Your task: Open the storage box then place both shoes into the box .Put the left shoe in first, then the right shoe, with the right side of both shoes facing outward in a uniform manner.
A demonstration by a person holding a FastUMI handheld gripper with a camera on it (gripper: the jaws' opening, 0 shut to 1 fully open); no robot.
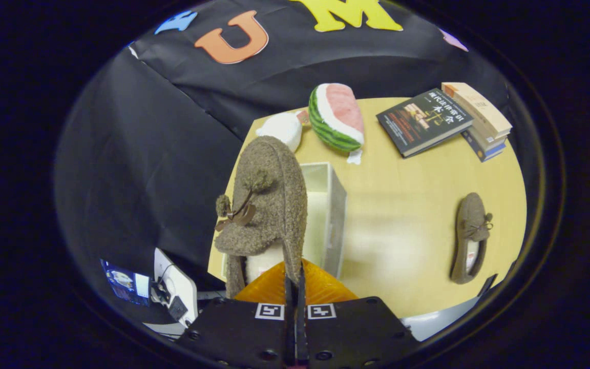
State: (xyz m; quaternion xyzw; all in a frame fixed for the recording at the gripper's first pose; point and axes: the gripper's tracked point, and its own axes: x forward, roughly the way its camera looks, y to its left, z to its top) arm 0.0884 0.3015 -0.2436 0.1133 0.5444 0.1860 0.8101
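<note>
Above the open storage box (325, 205) on the tabletop (407, 225), my gripper (295, 287) pinches the held shoe (264, 205) by its heel rim, so I'm mid 1st placement w/ other shoe (470, 237) well apart; next, prob lower & orient it.

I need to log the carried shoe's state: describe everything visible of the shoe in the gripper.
The held shoe is a brown, fuzzy fleece-like moccasin with a dark bow and two pompoms on its top and a pale lining. It hangs lifted off the table, toe pointing away, in front of the open white storage box. The gripper fingers are closed on its heel-side rim.
</note>
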